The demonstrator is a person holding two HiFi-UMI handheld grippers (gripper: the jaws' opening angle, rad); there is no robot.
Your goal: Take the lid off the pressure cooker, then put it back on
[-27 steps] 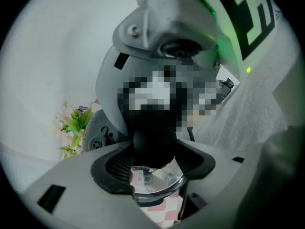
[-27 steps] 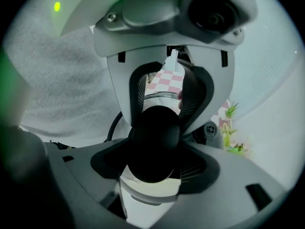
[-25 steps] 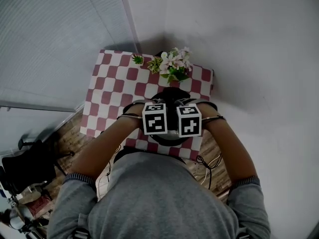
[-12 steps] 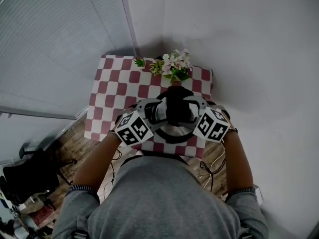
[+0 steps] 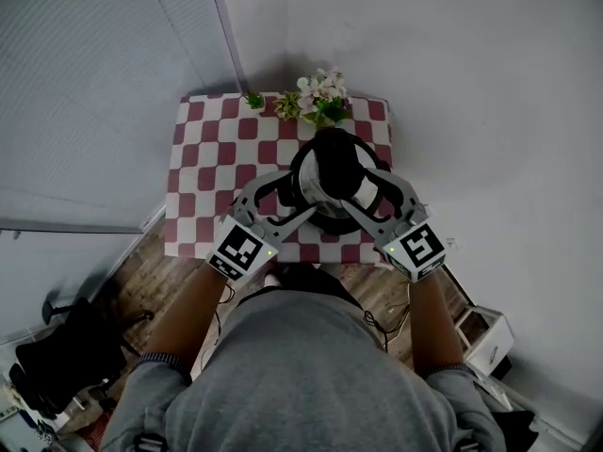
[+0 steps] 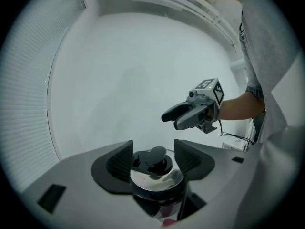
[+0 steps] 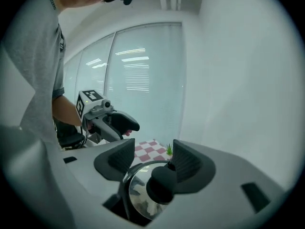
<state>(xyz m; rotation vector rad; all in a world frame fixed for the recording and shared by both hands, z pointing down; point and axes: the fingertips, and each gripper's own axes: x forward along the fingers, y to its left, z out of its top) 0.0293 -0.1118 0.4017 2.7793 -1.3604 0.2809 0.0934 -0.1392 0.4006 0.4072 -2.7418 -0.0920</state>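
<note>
The cooker (image 5: pixel 364 194) is stood on the table (image 5: pixel 203 172), toward its near right part. The lid (image 5: pixel 334 156) is seen seated on the cooker, with its black knob (image 6: pixel 155 156) uppermost. The table is covered by a red-and-white chequered cloth (image 5: pixel 212 139). Flowers (image 5: pixel 320 90) are set at the far edge just beyond the cooker, and a small plant (image 5: pixel 252 100) is set just left of them. The left gripper (image 7: pixel 129 128) is held at the cooker's left and the right gripper (image 6: pixel 170 121) at its right. Both are angled inward toward the far side, so that the cooker is flanked by their fingers in the head view. In each gripper view the other gripper is shown raised above lid height, apart from the lid and with nothing carried. The jaws of both grippers have just been closing a little, the right pair more than the left, yet both pairs are still spread. In each gripper's own view the knob and the shiny dome of the lid are framed in the gap between the jaws, lower than the pads, and no pad is seen pressed on them. Neither gripper is gripping anything. A blind (image 5: pixel 94 73) is seen at the far left, a plain wall (image 5: pixel 471 83) at the far right, and wooden floor (image 5: pixel 141 273) at the near left of the table.
</note>
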